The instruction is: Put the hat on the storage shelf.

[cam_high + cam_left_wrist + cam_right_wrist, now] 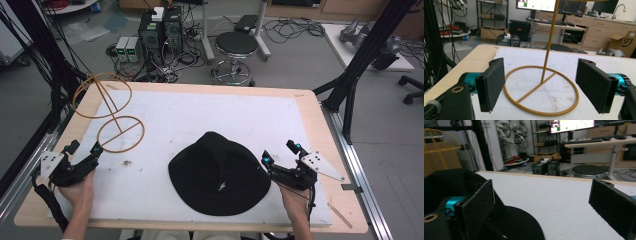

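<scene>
Where the high view looks down on the surface (pixel 200 107), a black hat (pixel 218 175) with a small white mark lies brim-down near the front edge, and a gold wire stand (pixel 112 112) rises at the left. The left claw (pixel 85 155) sits just beside the stand's base ring, the right claw (pixel 280 155) just beside the hat's brim.

From the left gripper view, that claw's jaws gape wide and empty, the base ring between them.

From the right gripper view, the jaws stand wide apart, holding nothing, the hat by the left jaw.
</scene>
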Available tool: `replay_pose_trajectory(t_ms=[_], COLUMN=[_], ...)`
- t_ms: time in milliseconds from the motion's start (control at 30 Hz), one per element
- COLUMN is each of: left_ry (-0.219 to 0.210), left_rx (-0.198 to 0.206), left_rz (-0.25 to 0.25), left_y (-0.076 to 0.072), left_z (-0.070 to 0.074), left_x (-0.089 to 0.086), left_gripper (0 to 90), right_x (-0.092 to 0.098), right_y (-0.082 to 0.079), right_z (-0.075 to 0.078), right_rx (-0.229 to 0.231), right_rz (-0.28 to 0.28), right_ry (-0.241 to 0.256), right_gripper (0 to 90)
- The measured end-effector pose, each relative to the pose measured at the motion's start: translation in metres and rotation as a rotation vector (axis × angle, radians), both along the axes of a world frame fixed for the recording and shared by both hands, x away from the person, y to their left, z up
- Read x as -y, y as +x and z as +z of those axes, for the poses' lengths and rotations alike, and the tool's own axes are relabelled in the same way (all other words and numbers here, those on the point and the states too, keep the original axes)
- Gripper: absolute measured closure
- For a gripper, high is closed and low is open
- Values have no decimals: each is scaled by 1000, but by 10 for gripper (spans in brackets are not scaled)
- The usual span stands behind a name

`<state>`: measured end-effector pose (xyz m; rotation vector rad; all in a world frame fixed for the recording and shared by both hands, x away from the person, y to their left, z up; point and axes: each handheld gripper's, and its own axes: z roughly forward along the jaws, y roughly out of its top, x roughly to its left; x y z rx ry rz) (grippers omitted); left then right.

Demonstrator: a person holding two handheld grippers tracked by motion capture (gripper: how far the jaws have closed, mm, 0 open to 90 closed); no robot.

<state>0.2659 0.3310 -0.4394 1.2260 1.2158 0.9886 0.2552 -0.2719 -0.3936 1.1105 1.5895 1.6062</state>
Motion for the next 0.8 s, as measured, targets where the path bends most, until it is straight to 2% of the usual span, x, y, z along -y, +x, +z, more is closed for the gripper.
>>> replay_pose_trajectory(t_ms=[33, 67, 133, 167, 267, 400, 433, 467, 533, 800], left_ry=[-1, -1, 0, -1, -1, 0, 0, 0, 0, 2], left_rx=[-1, -1, 0, 0, 0, 1, 0, 1, 0, -1], left_rz=[0, 0, 0, -1, -2, -3, -3, -4, -4, -5], left_y=[0, 0, 0, 0, 0, 0, 0, 1, 1, 1], left_z=[0, 0, 0, 0, 0, 0, 0, 0, 0, 0], left_x=[0, 0, 0, 0, 0, 0, 0, 0, 0, 1], left_gripper=[239, 239, 239, 239, 239, 239, 239, 239, 239, 239], right_x=[0, -3, -3, -5, -7, -9, -10, -10, -12, -19], right_y=[0, 0, 0, 0, 0, 1, 2, 2, 4, 9], right_z=[0, 3, 4, 7, 9, 11, 11, 11, 10, 6], right_rx=[0, 1, 3, 10, 15, 22, 22, 22, 3, -37], right_rz=[0, 30, 42, 70, 85, 132, 162, 162, 210, 273], right_ry=[0, 8, 11, 18, 19, 15, 10, 10, 6, -38], right_gripper=[54, 54, 54, 54, 54, 54, 54, 54, 54, 55])
